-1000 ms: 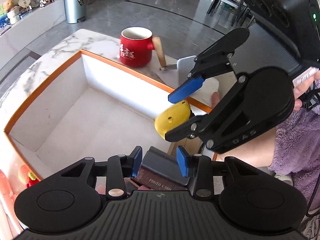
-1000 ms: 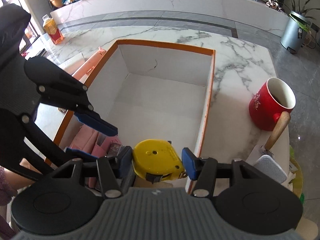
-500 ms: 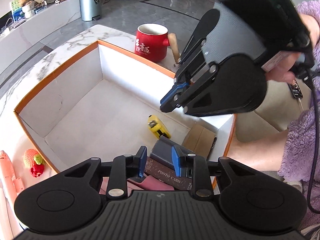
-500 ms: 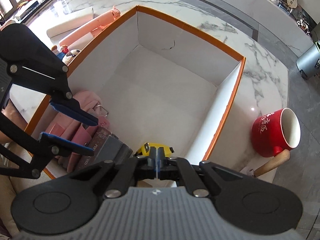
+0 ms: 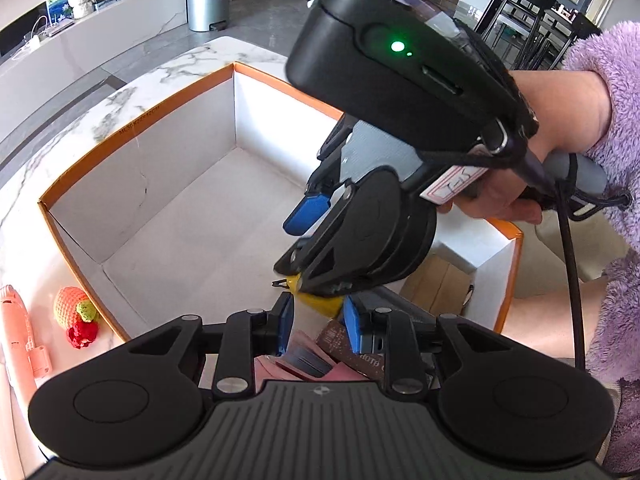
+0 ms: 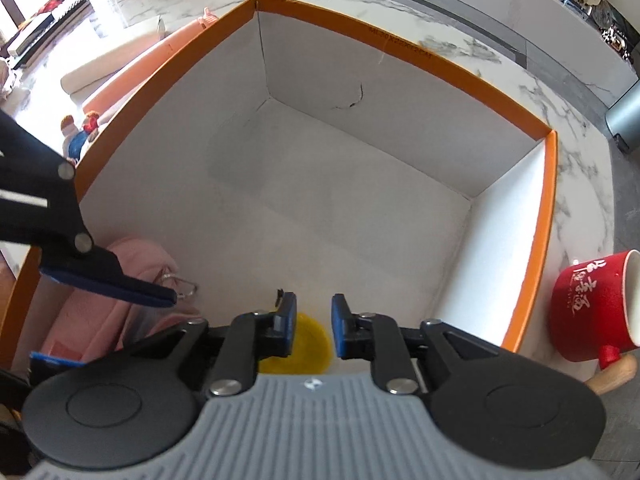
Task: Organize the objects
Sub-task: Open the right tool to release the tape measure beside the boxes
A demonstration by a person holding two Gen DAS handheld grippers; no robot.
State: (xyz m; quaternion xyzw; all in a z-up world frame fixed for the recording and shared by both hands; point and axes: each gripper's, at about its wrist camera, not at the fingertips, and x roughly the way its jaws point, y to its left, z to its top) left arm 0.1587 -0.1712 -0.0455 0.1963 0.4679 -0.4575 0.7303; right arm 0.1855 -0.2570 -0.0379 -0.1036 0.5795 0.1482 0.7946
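Note:
A yellow tape measure (image 6: 297, 350) lies on the floor of the orange-rimmed white box (image 6: 553, 216), also seen in the left wrist view (image 5: 316, 300). My right gripper (image 6: 313, 330) is open just above it, with the jaws a little apart and empty. My left gripper (image 5: 316, 326) is open and empty, over dark booklets (image 5: 344, 350) and pink items (image 5: 276, 372) at the box's near end. The box rim also shows in the left wrist view (image 5: 132, 124).
A red mug (image 6: 592, 308) with a wooden handle stands on the marble counter right of the box. A crochet strawberry (image 5: 76, 314) and a pink tool (image 5: 22, 332) lie left of the box. A pink pouch (image 6: 108, 304) lies in the box's left corner.
My right gripper carried the tape measure into the box, let it go on the floor, then opened a little and dropped lower. The left gripper stayed over the booklets.

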